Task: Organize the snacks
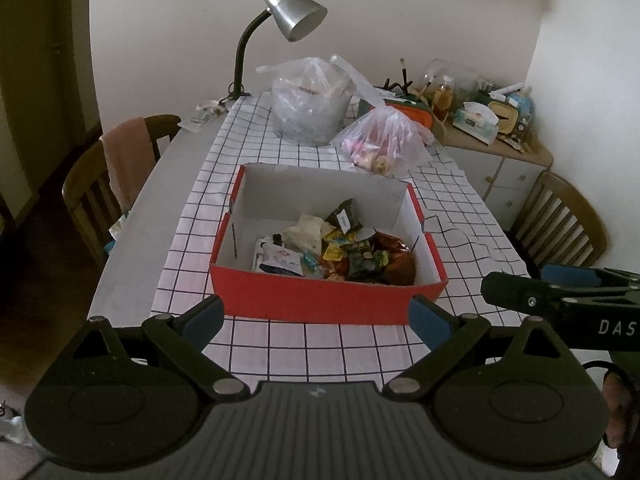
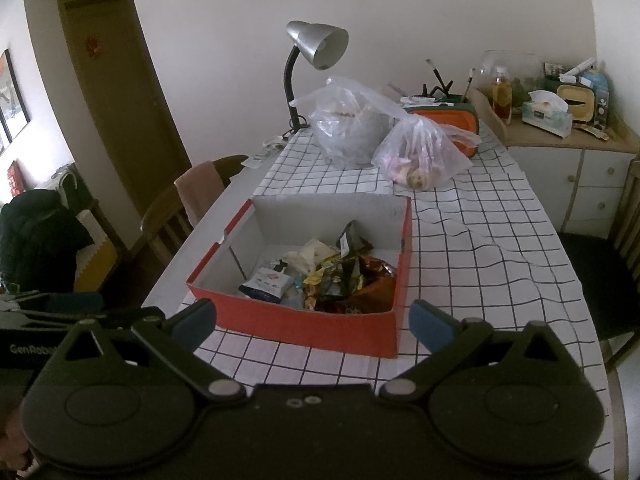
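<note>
Two grippers hover over the near end of the table, both with their blue-padded fingers spread wide and nothing between them: the left gripper [image 1: 316, 316] and the right gripper [image 2: 312, 320]. Just beyond them sits a rectangular cardboard box [image 1: 326, 304], red outside and plain white inside, open at the top, its long axis running away from the cameras down the table. It rests on a white tablecloth [image 1: 280, 344] printed with a thin dark grid, creased into ripples to the right of the box. Inside, heaped toward the near right corner, lie the snacks [image 1: 344, 252]: crinkled foil and plastic packets in yellow, green, brown and orange, a flat white pouch [image 1: 276, 258] with dark blue edging at the left of the heap, and a dark packet [image 1: 344, 218] standing up at the back. The box's left part is bare. Farther along the cloth stand two thin, translucent plastic bags, a large bag [image 1: 310, 104] bulging round and a smaller bag [image 1: 384, 142] holding pinkish items. Behind them rises a desk lamp [image 1: 294, 14] with a silver conical shade on a bent dark neck
</note>
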